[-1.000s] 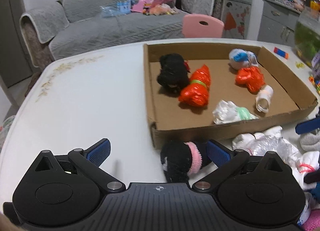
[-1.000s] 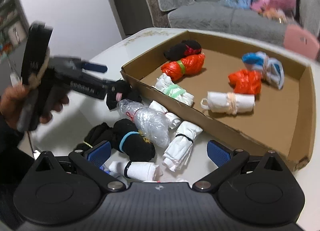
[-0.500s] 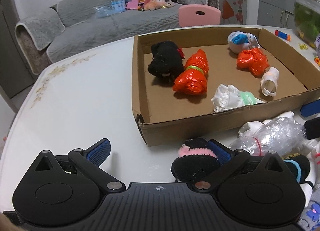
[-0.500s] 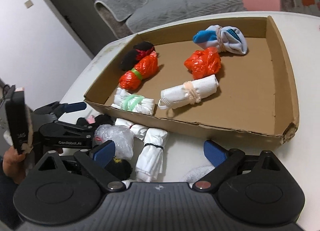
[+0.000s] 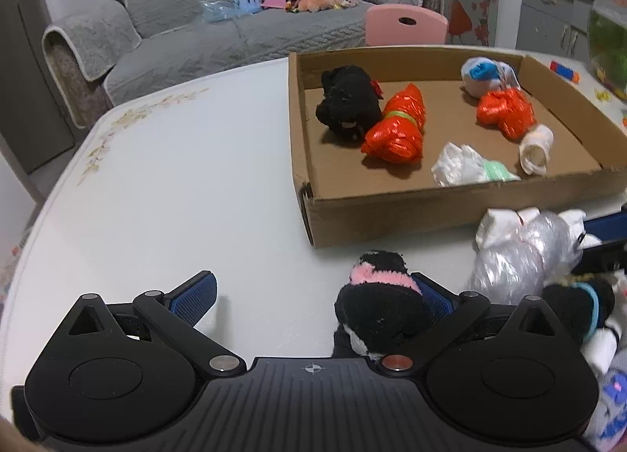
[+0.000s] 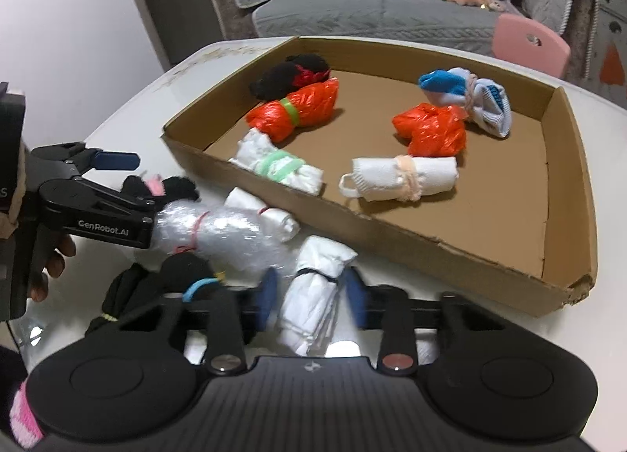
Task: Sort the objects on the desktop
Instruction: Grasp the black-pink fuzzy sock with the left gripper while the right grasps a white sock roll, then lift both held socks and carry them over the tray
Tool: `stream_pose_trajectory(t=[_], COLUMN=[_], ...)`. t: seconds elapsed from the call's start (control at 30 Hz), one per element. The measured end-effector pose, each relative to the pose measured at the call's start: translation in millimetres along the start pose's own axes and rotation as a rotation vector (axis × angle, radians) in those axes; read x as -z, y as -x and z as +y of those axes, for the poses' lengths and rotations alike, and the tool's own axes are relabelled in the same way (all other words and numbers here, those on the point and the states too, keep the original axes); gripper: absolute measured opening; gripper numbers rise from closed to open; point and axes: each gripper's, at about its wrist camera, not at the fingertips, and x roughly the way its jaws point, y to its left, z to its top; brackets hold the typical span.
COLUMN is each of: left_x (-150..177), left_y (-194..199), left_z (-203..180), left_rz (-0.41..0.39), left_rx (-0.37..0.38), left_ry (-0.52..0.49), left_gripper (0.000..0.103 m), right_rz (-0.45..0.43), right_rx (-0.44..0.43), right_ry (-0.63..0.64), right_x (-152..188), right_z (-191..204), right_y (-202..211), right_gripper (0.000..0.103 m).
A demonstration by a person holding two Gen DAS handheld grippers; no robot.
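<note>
Since half a second ago the right gripper (image 6: 309, 295) has drawn its fingers in around the white roll (image 6: 313, 295) at the lower middle of its view; before, they stood wide apart. They are blurred, and each pad looks to sit at a side of the roll, though I cannot tell whether they press it. The left gripper (image 5: 313, 291) has hardly shifted.

The left gripper stays spread wide, released. A black sock with a pink band (image 5: 378, 307) lies against its right pad (image 5: 431, 295), while the left pad (image 5: 196, 291) stands well clear over bare desk (image 5: 176, 185).

The white roll lies on the desk just outside the near wall of the box (image 6: 431, 248), tied with a dark band. To its left lies a clear plastic bundle (image 6: 223, 228), touching a small white roll (image 6: 262, 213). Below the bundle sits a black sock with a blue band (image 6: 184, 275).

Inside the box, from the right view: a black sock with red (image 6: 290, 74) at the upper left, an orange bag with a green band (image 6: 294, 111) just beside it, a white bundle with a green band (image 6: 278, 166) by the near wall, a white sock with a tan band (image 6: 399, 178) at centre, a second orange bag (image 6: 431, 129), and a blue-and-white sock (image 6: 470, 97) behind it.
</note>
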Motion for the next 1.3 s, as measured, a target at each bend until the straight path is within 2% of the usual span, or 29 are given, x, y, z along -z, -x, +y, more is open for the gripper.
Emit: stream_pose_trajectory(t=[0.03, 0.17, 0.2, 0.27, 0.33, 0.4, 0.43, 0.63, 0.83, 1.1, 1.3], left_x=[1, 1, 1, -2, -3, -2, -2, -2, -8, -7, -2], left_y=[2, 5, 6, 7, 7, 7, 8, 9, 22, 23, 15], left_z=[-1, -3, -4, -2, -1, -1, -1, -2, 7, 2, 3], left_rz=[-0.001, -0.017, -0.022, -0.023, -0.017, -0.021, -0.024, -0.029, -0.073, -0.081, -0.044], left_rx=[0.002, 0.001, 0.000, 0.031, 0.042, 0.023, 0.018, -0.044, -0.047, -0.038, -0.020], left_ry=[-0.012, -0.043, -0.044, -0.043, -0.039, -0.044, -0.050, -0.081, -0.044, -0.059, -0.053], left_gripper=[0.102, 0.093, 0.088, 0.062, 0.059, 0.055, 0.047, 0.045, 0.044, 0.042, 0.042], right_rz=[0.000, -0.002, -0.006, -0.014, -0.026, -0.041, -0.050, -0.094, -0.144, -0.078, -0.033], right_rx=[0.000, -0.039, -0.046, -0.070, -0.110, -0.143, -0.163, -0.251, -0.321, -0.285, -0.221], right_ry=[0.001, -0.028, -0.039, -0.061, -0.090, -0.114, -0.131, -0.205, -0.265, -0.206, -0.124], right_x=[2, 4, 2, 2, 2, 2, 1, -2, -1, 0, 4], right_z=[-2, -18, -20, -28, -35, -41, -45, -68, -90, -76, -58], right_y=[1, 6, 7, 11, 17, 24, 26, 36, 52, 34, 25], right_gripper=[0.023, 0.022, 0.022, 0.022, 0.022, 0.022, 0.022, 0.022, 0.021, 0.020, 0.020])
